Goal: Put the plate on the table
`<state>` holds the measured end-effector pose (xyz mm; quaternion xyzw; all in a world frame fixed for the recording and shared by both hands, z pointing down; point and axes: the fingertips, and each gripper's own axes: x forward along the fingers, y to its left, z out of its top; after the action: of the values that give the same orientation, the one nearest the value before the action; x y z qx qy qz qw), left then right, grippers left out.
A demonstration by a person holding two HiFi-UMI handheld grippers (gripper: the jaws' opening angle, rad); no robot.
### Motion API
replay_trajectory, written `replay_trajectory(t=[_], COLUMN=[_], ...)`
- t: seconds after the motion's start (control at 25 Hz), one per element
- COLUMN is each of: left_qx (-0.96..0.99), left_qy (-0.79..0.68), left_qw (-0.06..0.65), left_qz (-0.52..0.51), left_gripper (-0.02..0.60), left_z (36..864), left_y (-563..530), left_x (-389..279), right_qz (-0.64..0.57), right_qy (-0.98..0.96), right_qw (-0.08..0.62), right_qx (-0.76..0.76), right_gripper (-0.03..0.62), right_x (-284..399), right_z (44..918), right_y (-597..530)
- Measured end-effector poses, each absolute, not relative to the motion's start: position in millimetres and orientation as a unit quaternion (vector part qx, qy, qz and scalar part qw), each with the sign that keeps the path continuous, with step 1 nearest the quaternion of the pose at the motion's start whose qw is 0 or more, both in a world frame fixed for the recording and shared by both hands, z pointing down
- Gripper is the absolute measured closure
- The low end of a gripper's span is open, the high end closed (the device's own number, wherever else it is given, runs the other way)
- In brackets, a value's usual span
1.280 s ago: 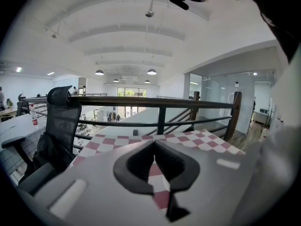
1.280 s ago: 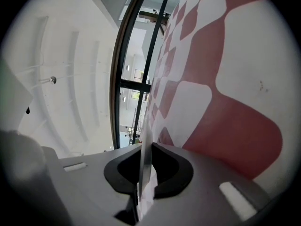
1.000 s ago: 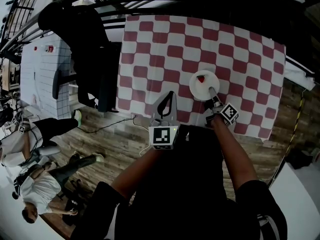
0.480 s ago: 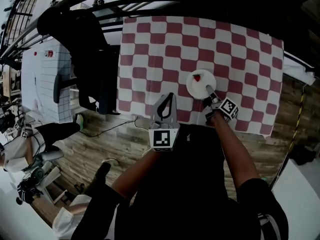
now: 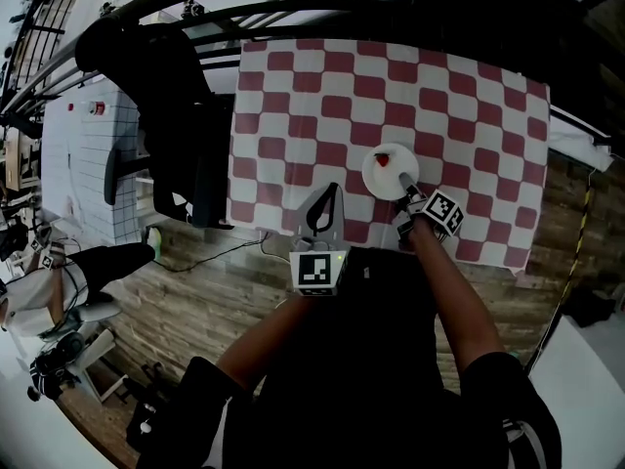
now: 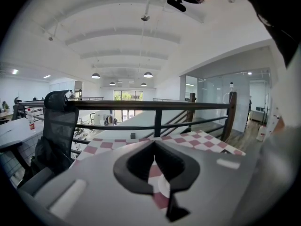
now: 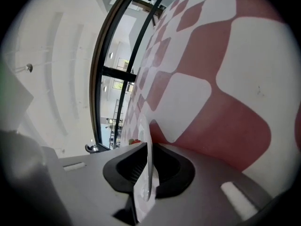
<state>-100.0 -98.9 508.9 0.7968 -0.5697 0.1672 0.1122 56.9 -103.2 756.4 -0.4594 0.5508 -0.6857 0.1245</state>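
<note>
A small white plate [image 5: 389, 171] with a red bit of food [image 5: 383, 159] lies on the red-and-white checked tablecloth [image 5: 322, 96], near the table's front edge. My right gripper [image 5: 406, 184] reaches the plate's near rim. In the right gripper view the rim [image 7: 145, 173] stands edge-on between the jaws of that gripper [image 7: 148, 147], which are opening, with dark gaps on both sides. My left gripper [image 5: 327, 203] hovers over the front edge to the left of the plate. It is shut and empty, tips [image 6: 153, 145] together.
A black office chair [image 5: 166, 115] draped with dark cloth stands off the table's left side. A dark railing [image 5: 293, 8] runs behind the table. Wooden floor [image 5: 225, 281] lies below the front edge, with people at the far lower left [image 5: 39, 301].
The plate and both grippers stay in nearly the same place on the cloth. The people at the lower left have shifted, and one has left the view.
</note>
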Motion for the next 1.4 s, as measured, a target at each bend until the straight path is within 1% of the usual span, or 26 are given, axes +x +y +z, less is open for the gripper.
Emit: replay_trajectory(t=[0.2, 0.28, 0.36, 0.48, 0.56, 0.68, 0.88, 1.0, 1.12, 1.24, 1.4], left_qx=[0.805, 0.808, 0.809, 0.808, 0.809, 0.809, 0.803, 0.8, 0.794, 0.792, 0.793], left_qy=[-0.56, -0.554, -0.552, -0.551, -0.551, -0.555, -0.565, -0.571, -0.579, -0.582, -0.579], left_qw=[0.113, 0.113, 0.111, 0.113, 0.112, 0.109, 0.121, 0.124, 0.127, 0.13, 0.131], left_qz=[0.162, 0.162, 0.169, 0.174, 0.169, 0.161, 0.15, 0.137, 0.132, 0.132, 0.137], left_gripper=[0.572, 0.572, 0.572, 0.572, 0.572, 0.572, 0.572, 0.572, 0.572, 0.572, 0.572], left_z=[508, 509, 510, 512, 509, 504, 501, 497, 498, 501, 502], left_y=[-96, -94, -93, -92, -94, -97, -101, -105, -109, -110, -110], left_x=[-91, -86, -84, -85, -84, -83, -88, -90, -93, -92, -87], right_qz=[-0.641, -0.631, -0.624, -0.62, -0.616, -0.599, -0.59, -0.569, -0.542, -0.527, -0.501], right_qy=[0.591, 0.594, 0.596, 0.6, 0.605, 0.616, 0.623, 0.634, 0.642, 0.65, 0.664], right_qw=[0.01, -0.02, -0.029, -0.021, -0.027, -0.05, -0.076, -0.112, -0.137, -0.14, -0.132], right_qx=[-0.489, -0.499, -0.505, -0.505, -0.504, -0.509, -0.509, -0.512, -0.525, -0.529, -0.539], right_gripper=[0.539, 0.528, 0.513, 0.503, 0.477, 0.45, 0.436, 0.392, 0.371, 0.349, 0.347], right_x=[62, 68, 73, 75, 76, 82, 82, 83, 90, 95, 105], right_z=[758, 761, 762, 760, 759, 757, 755, 753, 751, 749, 736], right_y=[-100, -99, -101, -109, -114, -122, -131, -135, -147, -164, -185])
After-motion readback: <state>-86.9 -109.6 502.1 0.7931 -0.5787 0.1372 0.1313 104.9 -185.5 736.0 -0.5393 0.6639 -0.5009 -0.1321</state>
